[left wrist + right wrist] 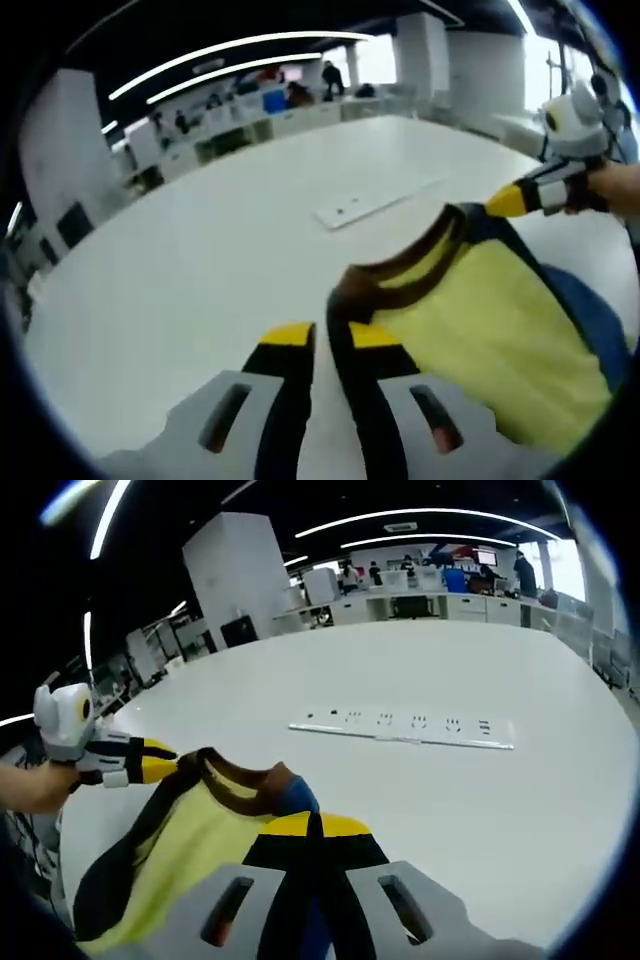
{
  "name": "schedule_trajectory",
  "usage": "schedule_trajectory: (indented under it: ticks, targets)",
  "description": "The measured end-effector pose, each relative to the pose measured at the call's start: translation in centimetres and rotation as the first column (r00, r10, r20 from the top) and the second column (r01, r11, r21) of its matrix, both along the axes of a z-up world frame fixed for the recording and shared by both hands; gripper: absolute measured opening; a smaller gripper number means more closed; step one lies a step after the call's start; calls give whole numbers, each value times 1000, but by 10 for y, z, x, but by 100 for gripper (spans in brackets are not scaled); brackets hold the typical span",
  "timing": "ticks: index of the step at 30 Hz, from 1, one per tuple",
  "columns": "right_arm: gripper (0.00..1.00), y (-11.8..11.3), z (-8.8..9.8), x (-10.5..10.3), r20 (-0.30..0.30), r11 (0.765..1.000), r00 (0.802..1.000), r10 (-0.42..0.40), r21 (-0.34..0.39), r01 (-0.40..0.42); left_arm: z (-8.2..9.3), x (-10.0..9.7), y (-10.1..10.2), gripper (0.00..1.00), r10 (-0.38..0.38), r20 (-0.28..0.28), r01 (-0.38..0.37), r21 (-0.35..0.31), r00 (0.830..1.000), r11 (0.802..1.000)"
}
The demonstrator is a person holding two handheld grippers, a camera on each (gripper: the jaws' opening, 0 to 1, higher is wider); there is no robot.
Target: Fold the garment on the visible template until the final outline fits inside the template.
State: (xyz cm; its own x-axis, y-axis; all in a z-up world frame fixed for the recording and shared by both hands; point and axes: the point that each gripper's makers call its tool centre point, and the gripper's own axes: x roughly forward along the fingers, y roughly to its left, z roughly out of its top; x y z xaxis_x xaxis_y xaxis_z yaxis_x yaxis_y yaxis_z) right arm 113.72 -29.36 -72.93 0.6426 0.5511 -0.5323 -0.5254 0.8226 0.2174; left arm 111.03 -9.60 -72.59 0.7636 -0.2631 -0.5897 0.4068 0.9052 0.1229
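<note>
Yellow knit garment (480, 330) — brown ribbed collar, both claws' grip.

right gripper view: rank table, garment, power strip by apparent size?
1. table
2. garment, though it lies close to the camera, so it looks inflated
3. power strip

No legible text or labels

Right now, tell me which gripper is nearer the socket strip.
Right, probably. The right gripper, shut on the shirt, has the socket strip close ahead of its jaws. The left gripper grips the shirt's collar farther back from the strip.
</note>
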Motion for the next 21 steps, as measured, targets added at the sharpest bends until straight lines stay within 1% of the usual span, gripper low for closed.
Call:
schedule_trajectory:
  ticks: [1, 4, 5, 6, 7, 9, 10, 11, 12, 13, 14, 16, 18, 21]
  targets:
    - [1, -1, 0, 1, 3, 1000, 1000, -3, -2, 3, 0, 0, 1, 19, 4, 4, -4, -2, 1000, 1000]
    - [1, -1, 0, 1, 14, 1000, 1000, -1, -13, 1, 2, 1, 6, 26, 17, 17, -18, 12, 1000, 1000]
    - [2, -5, 0, 4, 53, 999, 999, -2, -54, 5, 3, 1, 7, 29, 21, 25, -22, 13, 999, 1000]
    - [5, -8, 2, 7, 80, 997, 997, -12, -71, 18, 5, 2, 8, 33, 26, 31, -26, 12, 999, 1000]
    - [15, -7, 3, 6, 90, 997, 996, -4, -73, 10, 6, 3, 9, 39, 34, 37, -34, 8, 999, 999]
    - [31, -4, 5, 5, 83, 999, 996, -25, -36, 28, 8, 5, 11, 49, 43, 49, -44, 16, 998, 999]
    - [39, -4, 7, 5, 85, 999, 996, -31, -29, 34, 8, 5, 13, 56, 48, 52, -49, 23, 997, 999]
    - [43, -4, 9, 5, 97, 999, 995, -36, -25, 38, 9, 5, 14, 61, 63, 49, -65, 25, 997, 998]
    - [46, -4, 13, 6, 120, 999, 992, -38, -28, 42, 8, 5, 16, 67, 79, 35, -80, 28, 996, 996]
    - [49, -4, 14, 6, 124, 999, 991, -39, -31, 43, 6, 3, 19, 72, 99, 15, -100, 31, 995, 995]
    - [51, -4, 15, 5, 127, 999, 991, -39, -32, 44, 6, 3, 20, 75, 107, 8, -107, 31, 994, 994]
    - [54, -4, 19, 5, 135, 998, 990, -42, -31, 47, 10, 2, 19, 78, 122, 15, -122, -12, 992, 992]
    - [54, -5, 23, 3, 138, 999, 990, -42, -29, 46, 12, -1, 16, 81, 123, 10, -122, -42, 992, 992]
    - [54, -6, 29, 0, 148, 999, 988, -42, -18, 46, 19, -5, 13, 85, 116, 24, -114, -56, 993, 992]
